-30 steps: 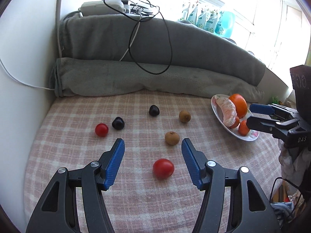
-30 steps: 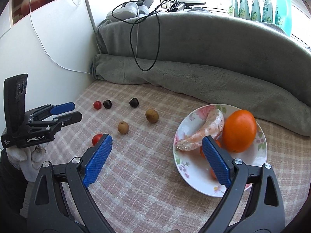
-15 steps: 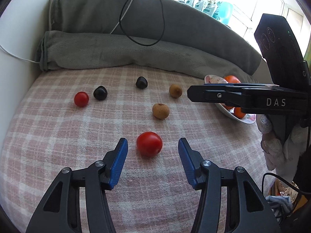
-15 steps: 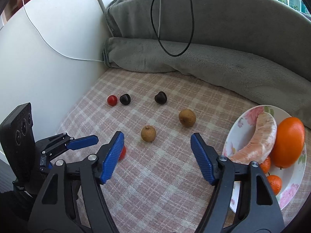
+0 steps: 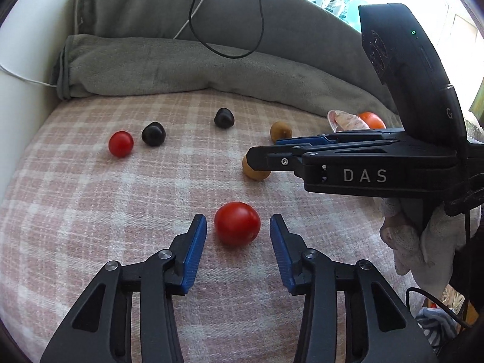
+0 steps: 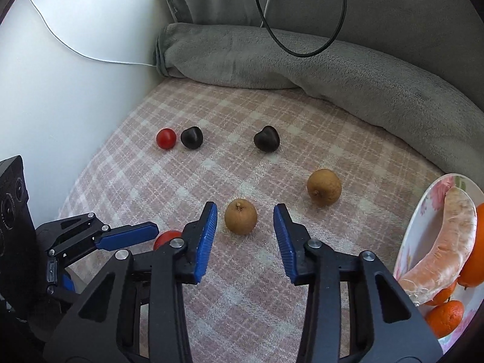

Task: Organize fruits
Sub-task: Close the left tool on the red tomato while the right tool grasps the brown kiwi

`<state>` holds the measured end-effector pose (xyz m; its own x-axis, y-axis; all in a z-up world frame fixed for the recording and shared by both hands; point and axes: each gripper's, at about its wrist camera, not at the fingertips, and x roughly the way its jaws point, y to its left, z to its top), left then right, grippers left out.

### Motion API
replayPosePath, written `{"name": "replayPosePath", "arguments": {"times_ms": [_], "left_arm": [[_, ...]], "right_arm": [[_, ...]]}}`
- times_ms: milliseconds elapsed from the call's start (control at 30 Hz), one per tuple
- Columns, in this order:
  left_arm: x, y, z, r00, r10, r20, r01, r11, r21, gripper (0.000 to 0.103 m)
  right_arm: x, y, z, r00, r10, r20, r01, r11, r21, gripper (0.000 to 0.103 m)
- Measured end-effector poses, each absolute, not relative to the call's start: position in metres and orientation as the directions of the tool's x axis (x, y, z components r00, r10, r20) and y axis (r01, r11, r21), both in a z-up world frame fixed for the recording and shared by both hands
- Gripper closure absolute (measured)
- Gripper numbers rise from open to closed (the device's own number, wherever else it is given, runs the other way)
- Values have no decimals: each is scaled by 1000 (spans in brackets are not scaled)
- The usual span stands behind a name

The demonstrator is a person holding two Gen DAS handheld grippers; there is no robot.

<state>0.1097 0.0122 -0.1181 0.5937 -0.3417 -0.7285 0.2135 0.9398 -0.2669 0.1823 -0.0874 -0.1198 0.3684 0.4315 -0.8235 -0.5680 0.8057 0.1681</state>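
Closing on either side of the large tomato (image 5: 237, 223), left gripper (image 5: 238, 227) — pads not yet touching | right gripper (image 6: 245, 222) closing likewise around the near brown fruit (image 6: 240, 216) — unpressed | beyond: second brown fruit (image 6: 324, 186), two dark fruits, small tomato (image 6: 166, 138) on checked cloth (image 6: 272, 287) | plate (image 6: 423, 211) at right.

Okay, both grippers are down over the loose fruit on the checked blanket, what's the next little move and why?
Probably let both finish closing. The left hand-held gripper has the red tomato between its closing jaws, the right hand-held gripper the brown fruit. Neither pair of pads touches yet, and both fruits sit centred.
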Motion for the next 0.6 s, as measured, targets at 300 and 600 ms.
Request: {"name": "replayPosePath", "arguments": {"times_ms": [300,600], "left_arm": [[117,8,-124,583,-334,-741,208,943,-261,69],[118,8,-125,582,-335,-741,206,942,-264,72]], "right_arm": [[185,-80,-130,355,413,-838,-576,803,152,68],[182,-73,-133,348,412,-842,-590,794,145,77]]}}
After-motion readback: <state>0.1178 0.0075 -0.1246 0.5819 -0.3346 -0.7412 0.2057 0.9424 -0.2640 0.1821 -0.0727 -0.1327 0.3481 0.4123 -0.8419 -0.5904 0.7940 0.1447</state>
